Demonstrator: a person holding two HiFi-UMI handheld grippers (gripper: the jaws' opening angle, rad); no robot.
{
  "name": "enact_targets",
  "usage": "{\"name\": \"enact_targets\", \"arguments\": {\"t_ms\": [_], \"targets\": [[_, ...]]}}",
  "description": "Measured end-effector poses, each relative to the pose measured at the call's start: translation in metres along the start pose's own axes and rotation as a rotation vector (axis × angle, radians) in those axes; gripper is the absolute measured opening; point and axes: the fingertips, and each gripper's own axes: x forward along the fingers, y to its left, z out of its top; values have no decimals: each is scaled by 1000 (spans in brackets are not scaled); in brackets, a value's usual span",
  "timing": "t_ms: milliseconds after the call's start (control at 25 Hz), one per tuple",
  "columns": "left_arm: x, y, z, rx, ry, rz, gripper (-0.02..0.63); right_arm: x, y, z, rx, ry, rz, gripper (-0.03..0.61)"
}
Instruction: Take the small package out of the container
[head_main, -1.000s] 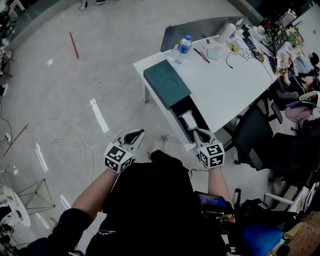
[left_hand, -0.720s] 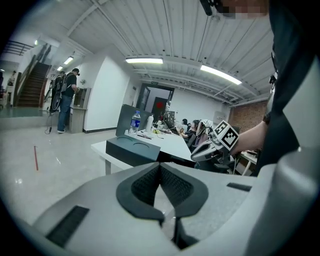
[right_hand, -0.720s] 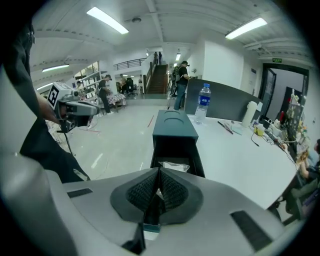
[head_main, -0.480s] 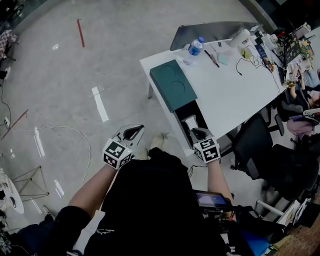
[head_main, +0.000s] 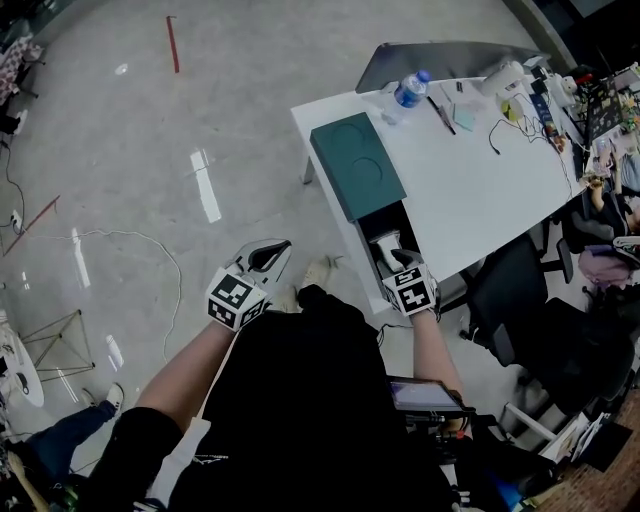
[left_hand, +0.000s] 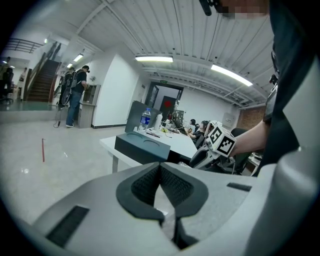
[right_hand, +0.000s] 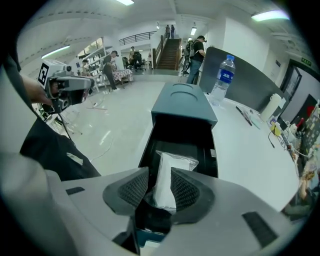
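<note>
Grasp step. My right gripper (right_hand: 160, 189) has just been opening its jaws: now apart, flanking the small package (right_hand: 174, 165) without pressing. It lies in the container (right_hand: 184, 105), open end, at 12 o'clock. Left gripper (left_hand: 160, 175) closed, empty. Next, I judge: pinch gently, lift clear.

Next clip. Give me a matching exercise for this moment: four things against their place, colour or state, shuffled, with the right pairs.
1 small package
2 water bottle
3 container
4 left gripper

A jaws together, off the table
B teal outside, dark tray open
C upright at the table's far end
D white, lying in the tray

Pairs: 1-D, 2-C, 3-B, 4-A
</note>
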Motion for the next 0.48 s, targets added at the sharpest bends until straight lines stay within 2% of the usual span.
{"name": "enact_targets", "arguments": {"t_ms": [200,480], "targets": [[3,5,3,-7,2,12,9,11,-2,-5,-22,62,-1,175],[6,9,4,-17,7,21,9,20,-2,-11,-38,127,5,165]]}}
